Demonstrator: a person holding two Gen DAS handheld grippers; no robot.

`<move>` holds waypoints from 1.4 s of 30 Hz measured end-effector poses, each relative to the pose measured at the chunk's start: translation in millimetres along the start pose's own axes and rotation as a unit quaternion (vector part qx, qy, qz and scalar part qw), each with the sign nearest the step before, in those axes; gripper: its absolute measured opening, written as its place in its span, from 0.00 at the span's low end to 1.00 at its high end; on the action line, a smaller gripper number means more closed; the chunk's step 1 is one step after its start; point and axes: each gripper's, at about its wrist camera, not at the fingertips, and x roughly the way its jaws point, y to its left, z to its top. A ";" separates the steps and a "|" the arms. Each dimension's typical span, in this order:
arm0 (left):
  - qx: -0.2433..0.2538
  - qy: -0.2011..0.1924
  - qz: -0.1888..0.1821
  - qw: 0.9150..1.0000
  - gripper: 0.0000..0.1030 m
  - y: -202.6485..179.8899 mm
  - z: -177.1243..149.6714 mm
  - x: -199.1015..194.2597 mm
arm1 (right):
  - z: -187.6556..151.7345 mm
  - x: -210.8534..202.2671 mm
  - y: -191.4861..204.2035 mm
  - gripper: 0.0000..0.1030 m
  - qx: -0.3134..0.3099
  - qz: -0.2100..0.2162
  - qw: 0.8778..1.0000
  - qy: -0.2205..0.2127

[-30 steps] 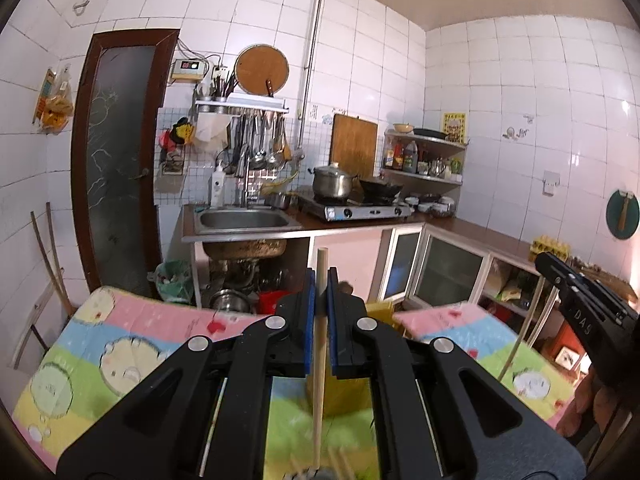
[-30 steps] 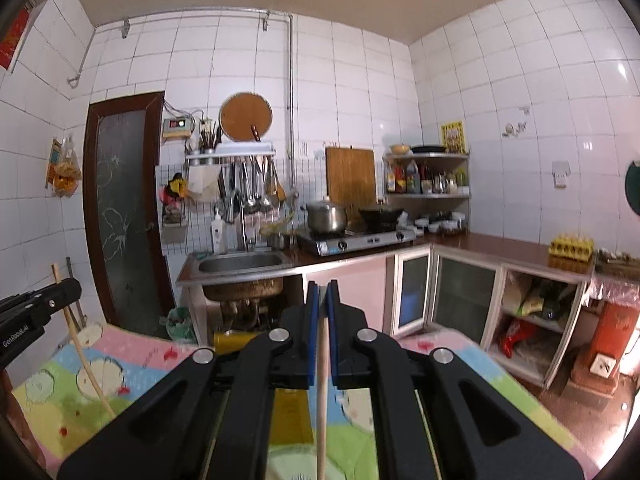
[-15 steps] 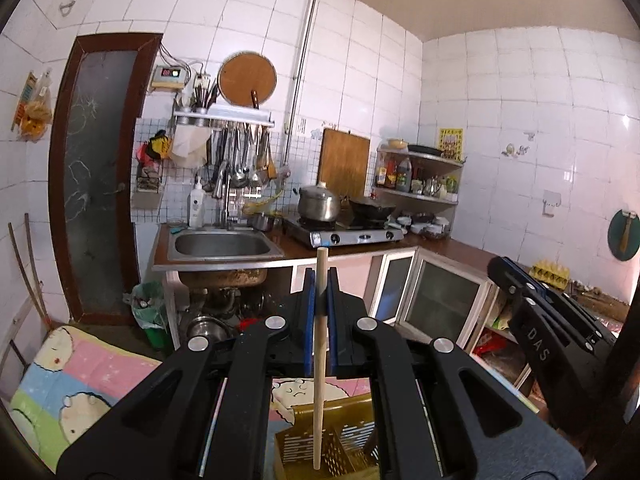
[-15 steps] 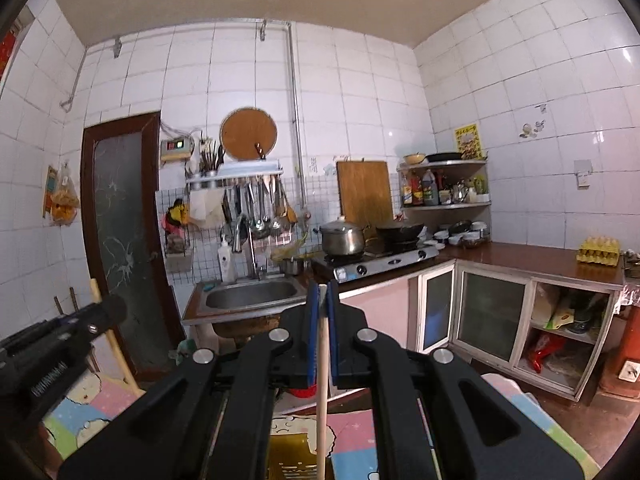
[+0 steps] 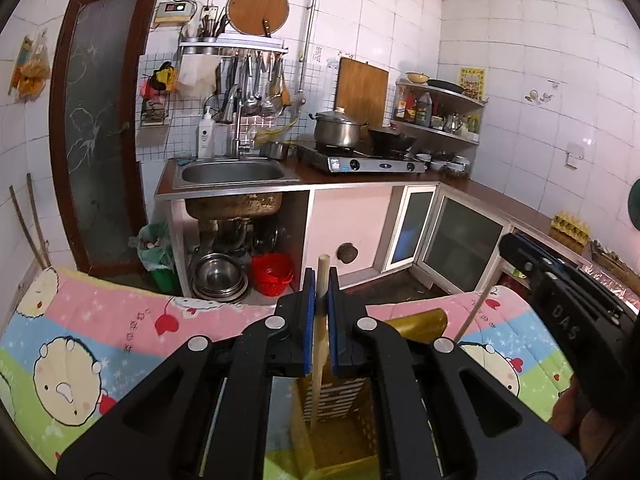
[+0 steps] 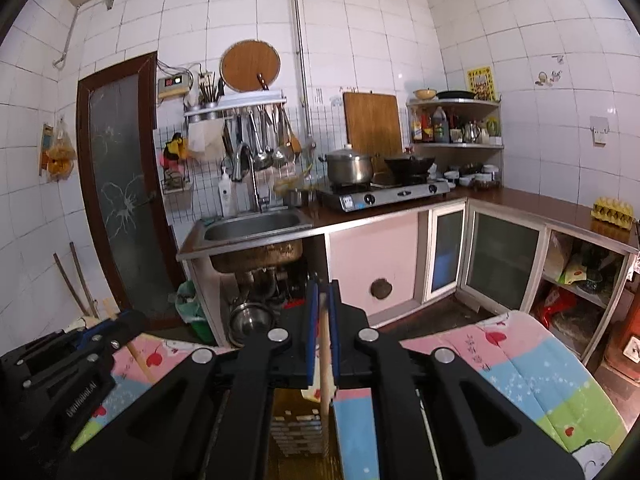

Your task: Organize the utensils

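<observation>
Nearest, the left gripper (image 5: 319,322) has its blue-padded jaws pinching a wooden chopstick (image 5: 317,356), held near upright with its lower end inside the yellow slotted basket (image 5: 340,436) directly beneath. The right gripper (image 6: 322,332) likewise pinches a second chopstick (image 6: 326,364), its tip down at the basket (image 6: 298,430) mouth; whether it has passed the rim cannot be told. The basket stands on a table under a pastel cartoon cloth (image 5: 92,344).

Judgement: the step in hand is depositing both chopsticks into the basket. The next move calls for lowering each stick until it bears on the basket floor, then parting the jaws and lifting straight up, so neither stick is dragged out nor the basket tipped.

Beyond, the sink (image 5: 232,172) and stove (image 5: 360,162) line the tiled wall.
</observation>
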 end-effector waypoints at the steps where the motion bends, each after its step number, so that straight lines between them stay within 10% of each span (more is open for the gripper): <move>1: 0.002 0.001 0.003 1.000 0.07 1.8 0.9 -3.7 | 0.5 -4.0 -2.2 0.09 0.001 -0.003 1.000 0.006; 3: 0.008 0.000 0.009 1.000 0.26 3.9 0.7 -14.7 | 1.2 -14.9 -6.5 0.51 0.009 -0.007 1.000 0.007; 4: 0.011 -0.008 0.016 1.000 0.33 6.1 0.6 -26.3 | 1.2 -20.6 -9.0 0.57 0.013 -0.008 1.000 0.004; 6: 0.015 -0.020 0.028 0.999 0.58 7.5 1.2 -44.3 | 2.7 -37.2 -14.8 0.57 0.016 -0.020 1.000 -0.001; 15: 0.021 -0.030 0.054 0.998 0.93 27.8 -15.8 -116.2 | -15.7 -108.2 -28.7 0.70 0.012 -0.046 0.999 0.006; 42: 0.027 0.162 0.096 0.982 0.95 45.6 -169.1 -80.2 | -193.0 -111.7 -24.7 0.70 0.024 -0.075 0.974 0.212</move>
